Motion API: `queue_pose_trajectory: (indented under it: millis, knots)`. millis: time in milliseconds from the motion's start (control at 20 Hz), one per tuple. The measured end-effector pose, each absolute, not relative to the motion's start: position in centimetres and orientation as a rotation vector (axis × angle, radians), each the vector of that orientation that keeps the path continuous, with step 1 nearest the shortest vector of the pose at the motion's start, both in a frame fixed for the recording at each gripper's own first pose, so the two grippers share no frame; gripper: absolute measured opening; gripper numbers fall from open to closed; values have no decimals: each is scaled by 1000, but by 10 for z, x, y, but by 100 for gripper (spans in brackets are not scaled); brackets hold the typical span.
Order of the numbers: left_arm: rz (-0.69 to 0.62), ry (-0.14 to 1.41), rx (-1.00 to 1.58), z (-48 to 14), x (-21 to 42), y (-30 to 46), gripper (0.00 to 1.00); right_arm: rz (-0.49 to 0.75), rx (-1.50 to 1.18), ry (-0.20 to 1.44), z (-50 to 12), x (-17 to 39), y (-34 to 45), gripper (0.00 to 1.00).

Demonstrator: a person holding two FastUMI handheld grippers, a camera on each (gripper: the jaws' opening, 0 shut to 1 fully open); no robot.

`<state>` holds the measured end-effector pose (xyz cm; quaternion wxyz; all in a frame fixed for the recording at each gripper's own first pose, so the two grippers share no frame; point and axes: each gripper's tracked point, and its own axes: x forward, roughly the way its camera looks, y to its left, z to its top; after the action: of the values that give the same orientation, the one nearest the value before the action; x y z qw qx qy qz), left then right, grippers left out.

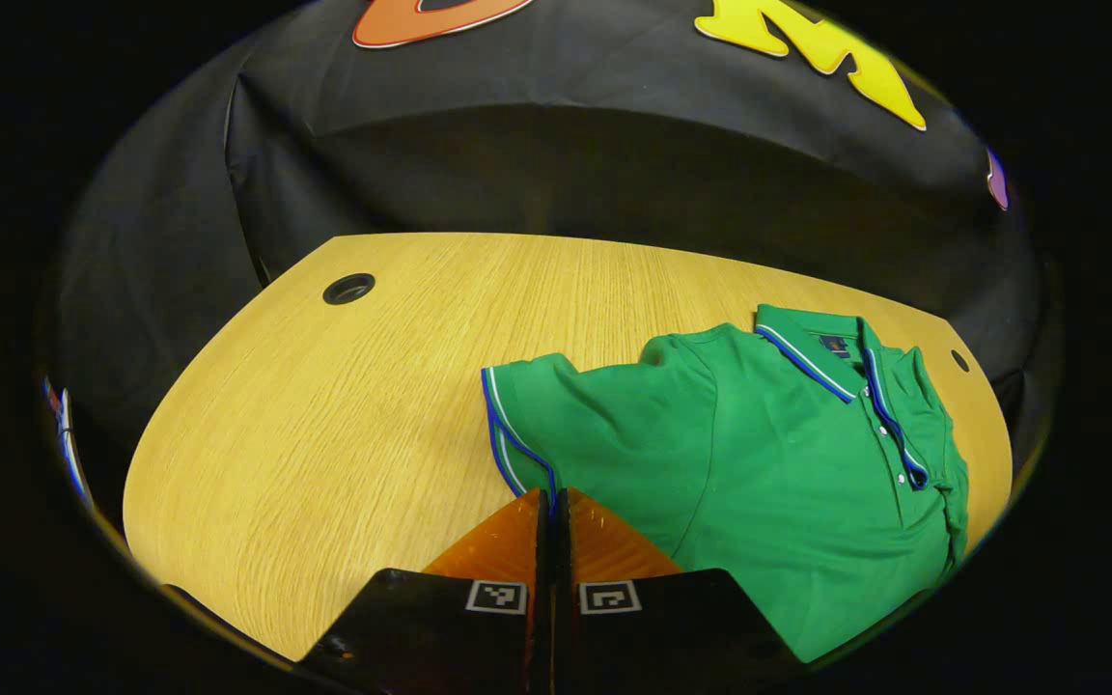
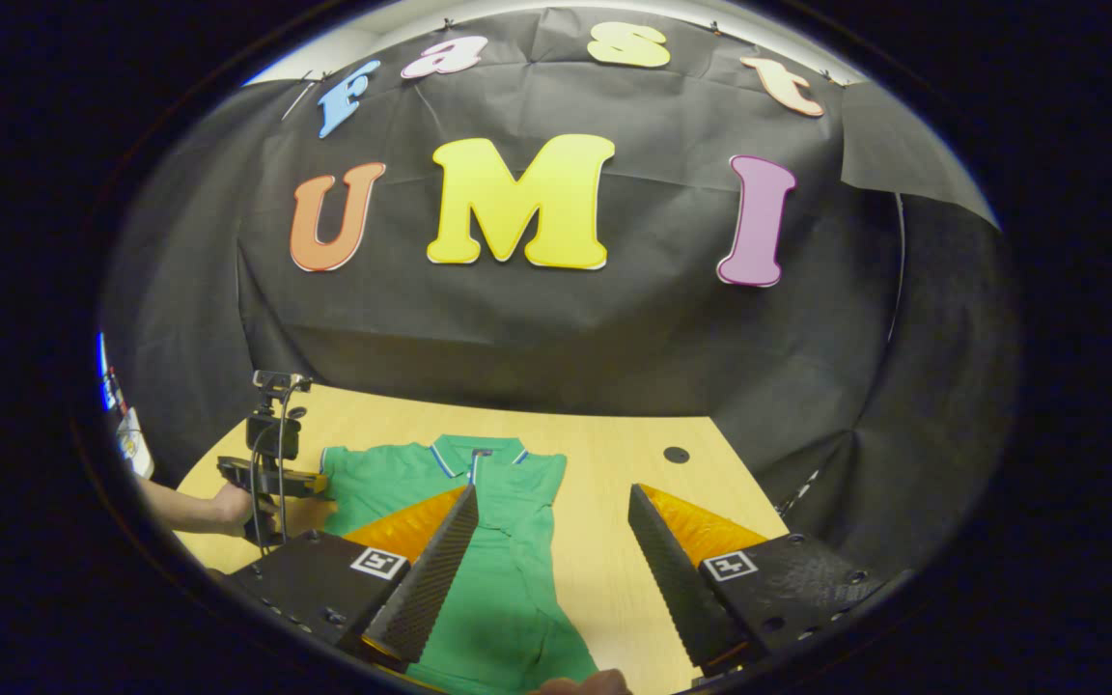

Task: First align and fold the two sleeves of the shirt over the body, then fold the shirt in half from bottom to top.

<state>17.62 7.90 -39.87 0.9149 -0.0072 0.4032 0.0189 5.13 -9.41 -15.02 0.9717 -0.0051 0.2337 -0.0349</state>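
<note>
Left claw (image 1: 553,502): a square black-and-white coded marker on each finger, not legible as text;
Right claw (image 2: 548,550): the same sort of square marker on each finger;
Shirt (image 1: 759,463): small dark neck label inside the collar, too small to read

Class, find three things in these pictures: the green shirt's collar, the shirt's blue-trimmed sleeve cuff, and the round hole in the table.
collar (image 1: 812,352): left gripper view, on its striped edge.
sleeve cuff (image 1: 508,434): left gripper view, on its trimmed hem.
round hole (image 1: 348,288): left gripper view, on its dark centre.
</note>
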Motion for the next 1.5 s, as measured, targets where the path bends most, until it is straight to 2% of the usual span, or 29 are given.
queue_pose_trajectory:
  millis: [300, 750, 1400, 1500]
  knots:
    - [-2, 733, -42, -354, 190, 67, 6, -69, -8, 434, -139, 51, -99, 95]
    - [-62, 700, 16, -316, 202, 19, 6, -80, 36, 421, -136, 41, -122, 95]
    - [-198, 759, 51, -327, 205, -128, 7, -152, 86, 426, -138, 10, -195, 95]
    - [-208, 752, 41, -326, 205, -143, 11, -162, 90, 426, -138, 7, -205, 95]
